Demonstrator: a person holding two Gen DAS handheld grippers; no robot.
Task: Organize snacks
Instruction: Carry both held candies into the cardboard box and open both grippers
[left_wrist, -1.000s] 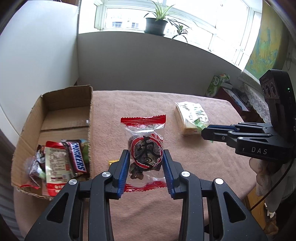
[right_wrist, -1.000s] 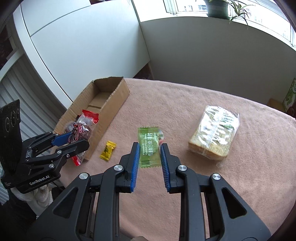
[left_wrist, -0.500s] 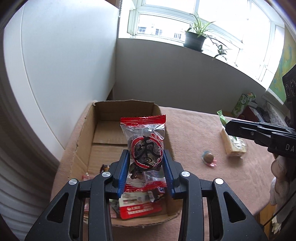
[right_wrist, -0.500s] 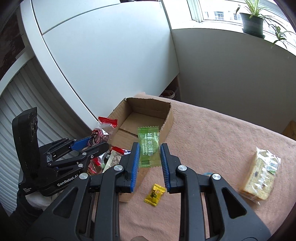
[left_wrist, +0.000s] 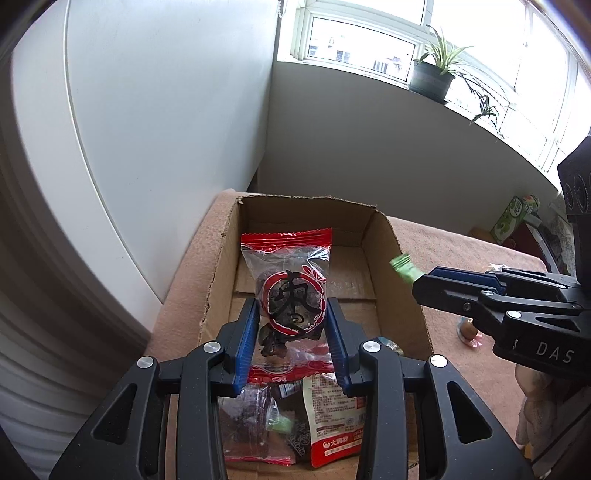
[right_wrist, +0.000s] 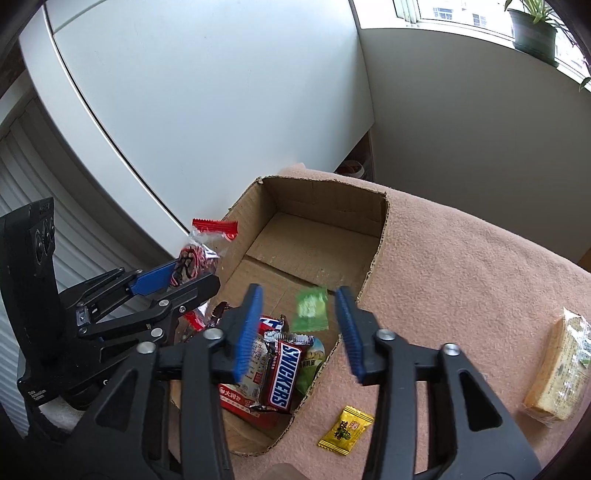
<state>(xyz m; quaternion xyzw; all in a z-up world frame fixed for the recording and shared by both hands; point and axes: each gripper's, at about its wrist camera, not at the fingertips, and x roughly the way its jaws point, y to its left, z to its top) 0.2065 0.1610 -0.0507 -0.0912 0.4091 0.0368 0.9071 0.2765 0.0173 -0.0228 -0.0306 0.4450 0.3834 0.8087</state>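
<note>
My left gripper (left_wrist: 291, 343) is shut on a clear red-edged snack packet (left_wrist: 290, 291) and holds it over the open cardboard box (left_wrist: 402, 273). My right gripper (right_wrist: 301, 326) is open above the same box (right_wrist: 380, 236). A green candy packet (right_wrist: 311, 309) hangs free between its blue pads, blurred, falling into the box. It shows in the left wrist view (left_wrist: 405, 268) at the right gripper's tip. The box holds a Snickers bar (right_wrist: 284, 373) and several other packets (left_wrist: 332, 424).
A yellow candy (right_wrist: 346, 430) lies on the pink tablecloth (right_wrist: 461, 277) just outside the box. A wrapped sandwich (right_wrist: 561, 373) lies at the right edge. A small round sweet (left_wrist: 468, 334) lies beyond the right gripper. A white wall stands behind the box.
Both grippers have moved left from the table to over the box. The right gripper has opened and let go of the green candy packet. The left still holds its packet.
</note>
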